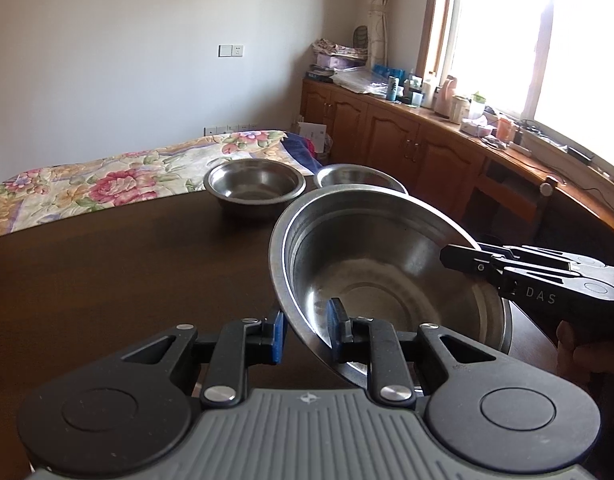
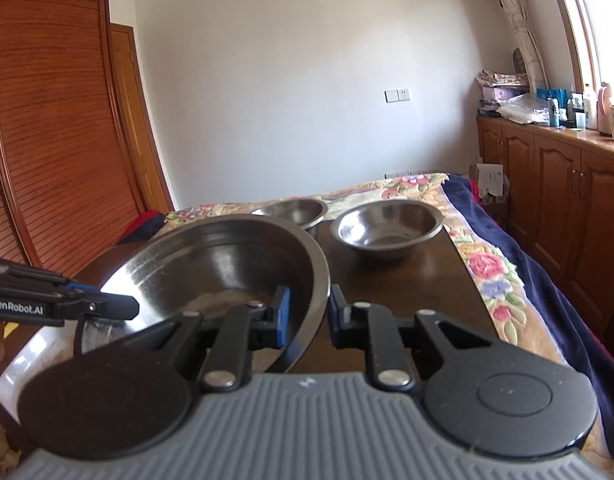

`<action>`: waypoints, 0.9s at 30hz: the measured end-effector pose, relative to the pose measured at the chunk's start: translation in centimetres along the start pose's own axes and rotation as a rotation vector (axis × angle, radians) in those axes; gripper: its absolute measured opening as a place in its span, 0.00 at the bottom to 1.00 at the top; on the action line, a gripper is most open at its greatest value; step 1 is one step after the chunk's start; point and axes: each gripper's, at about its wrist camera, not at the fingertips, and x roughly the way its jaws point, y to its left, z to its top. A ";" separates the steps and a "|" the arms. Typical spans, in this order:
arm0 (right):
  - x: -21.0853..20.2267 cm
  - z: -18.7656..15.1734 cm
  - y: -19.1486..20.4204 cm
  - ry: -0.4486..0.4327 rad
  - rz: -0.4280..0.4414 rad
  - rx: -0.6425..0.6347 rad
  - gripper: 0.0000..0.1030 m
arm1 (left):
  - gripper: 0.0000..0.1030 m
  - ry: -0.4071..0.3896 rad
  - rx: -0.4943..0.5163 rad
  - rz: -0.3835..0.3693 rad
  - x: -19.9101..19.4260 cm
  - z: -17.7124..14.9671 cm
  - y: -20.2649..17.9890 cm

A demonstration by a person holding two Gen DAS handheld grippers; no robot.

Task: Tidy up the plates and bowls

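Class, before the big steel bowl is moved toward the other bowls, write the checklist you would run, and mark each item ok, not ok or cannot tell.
1. Left hand-held gripper straddles the big bowl rim: ok.
2. Right hand-held gripper straddles the opposite rim: ok.
3. Pads pressed firmly on the rim: cannot tell.
4. Bowl level: not ok, it sits tilted.
5. Two smaller bowls upright at the far end of the table: ok.
6. What lies under the big bowl, a white tray edge showing: cannot tell.
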 end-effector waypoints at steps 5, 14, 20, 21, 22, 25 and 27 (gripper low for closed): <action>-0.8 -0.8 0.1 0.020 -0.007 0.002 0.21 | 0.22 0.012 0.000 -0.016 -0.6 -1.3 -0.4; -1.5 -1.6 0.8 0.048 -0.008 -0.015 0.21 | 0.23 0.031 0.005 -0.034 -1.9 -3.4 -0.8; -1.8 -2.1 1.5 0.065 -0.009 -0.038 0.21 | 0.24 0.037 -0.003 -0.041 -2.4 -4.2 -0.4; -1.9 -2.2 1.5 0.069 -0.008 -0.040 0.21 | 0.24 0.040 -0.003 -0.042 -2.4 -4.4 -0.3; -1.8 -2.2 1.5 0.072 -0.008 -0.040 0.21 | 0.24 0.042 -0.003 -0.043 -2.3 -4.4 -0.4; -2.0 -2.5 1.6 0.079 -0.008 -0.041 0.21 | 0.24 0.047 -0.007 -0.046 -2.4 -4.9 -0.3; -2.2 -2.6 1.6 0.084 -0.007 -0.042 0.21 | 0.24 0.043 -0.012 -0.047 -2.5 -5.0 -0.4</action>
